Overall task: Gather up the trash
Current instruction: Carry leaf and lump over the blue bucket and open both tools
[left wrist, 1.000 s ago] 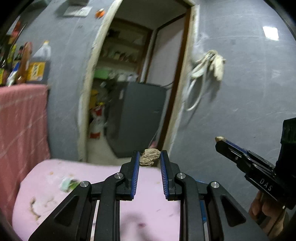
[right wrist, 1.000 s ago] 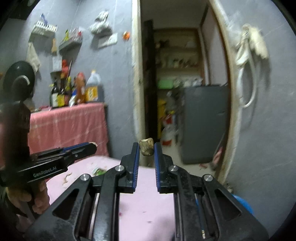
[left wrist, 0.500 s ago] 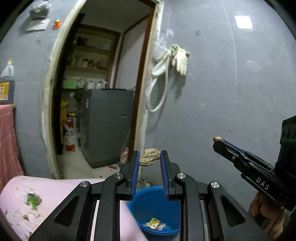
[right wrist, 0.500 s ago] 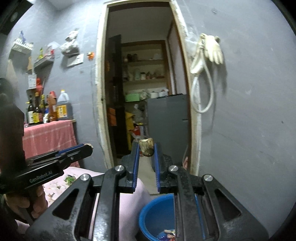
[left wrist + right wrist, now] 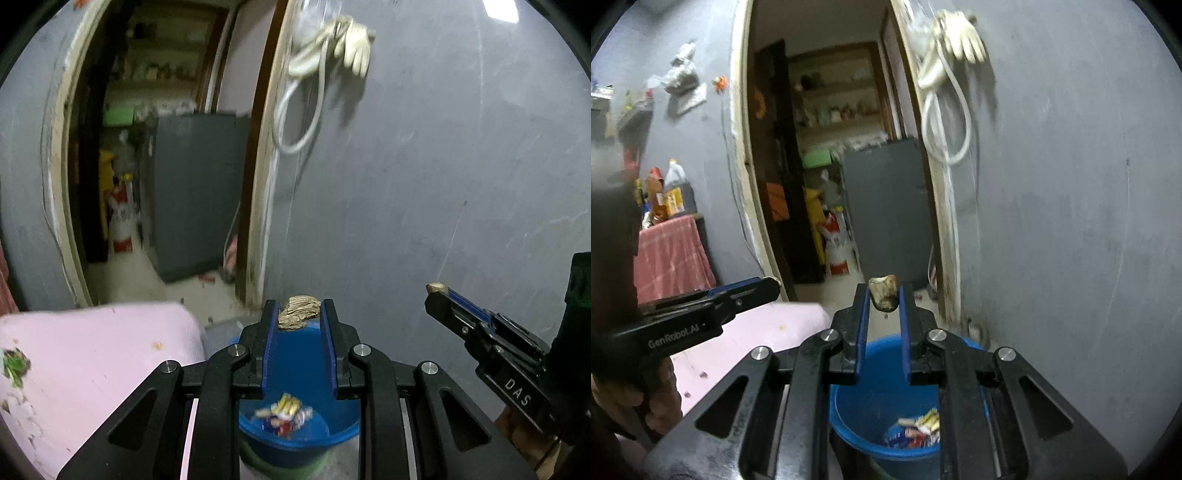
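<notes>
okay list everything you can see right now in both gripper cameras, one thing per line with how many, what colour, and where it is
crumpled scrap: one, tan, pinched at the left gripper's tips
small scrap: one, beige-brown, pinched at the right gripper's tips
bucket: one, blue, on the floor below both grippers
wrappers: several, multicoloured, inside the bucket
table cover: one, pink with stains, left of the bucket
green scrap: one, on the cover's left edge
gloves: pale, hanging on the grey wall with a white hose
cabinet: one, grey, through the doorway
bottles: a few, on a red-checked cloth, far left
left gripper: black, blue pads, shut
right gripper: black, blue pads, shut
hand: one, on the left gripper's handle
</notes>
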Tool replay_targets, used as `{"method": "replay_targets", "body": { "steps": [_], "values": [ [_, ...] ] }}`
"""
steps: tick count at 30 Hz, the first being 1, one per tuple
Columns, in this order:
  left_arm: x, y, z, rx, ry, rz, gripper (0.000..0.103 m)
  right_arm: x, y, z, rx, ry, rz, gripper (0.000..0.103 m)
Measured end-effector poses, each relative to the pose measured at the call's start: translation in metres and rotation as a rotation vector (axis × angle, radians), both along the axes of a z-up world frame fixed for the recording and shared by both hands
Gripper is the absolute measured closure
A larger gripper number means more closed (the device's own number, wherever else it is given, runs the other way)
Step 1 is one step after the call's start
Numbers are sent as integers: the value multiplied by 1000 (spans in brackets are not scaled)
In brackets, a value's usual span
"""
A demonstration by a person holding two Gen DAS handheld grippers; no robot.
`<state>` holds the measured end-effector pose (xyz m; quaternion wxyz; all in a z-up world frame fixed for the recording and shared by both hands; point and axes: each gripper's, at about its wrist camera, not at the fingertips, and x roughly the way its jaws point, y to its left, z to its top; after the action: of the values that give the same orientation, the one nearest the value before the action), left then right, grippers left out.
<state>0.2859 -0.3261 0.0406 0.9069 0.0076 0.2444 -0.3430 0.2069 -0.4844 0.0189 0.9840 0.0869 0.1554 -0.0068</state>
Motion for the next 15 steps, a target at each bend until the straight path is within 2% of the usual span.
{"method": "replay_targets", "body": {
  "steps": [9, 15],
  "values": [
    [32, -29, -55, 114, 194, -15, 84, 22, -20, -48, 68, 149, -12, 87],
    [44, -40, -88, 157, 280, -17, 84, 35, -26, -70, 92, 217, -14, 86]
  ]
}}
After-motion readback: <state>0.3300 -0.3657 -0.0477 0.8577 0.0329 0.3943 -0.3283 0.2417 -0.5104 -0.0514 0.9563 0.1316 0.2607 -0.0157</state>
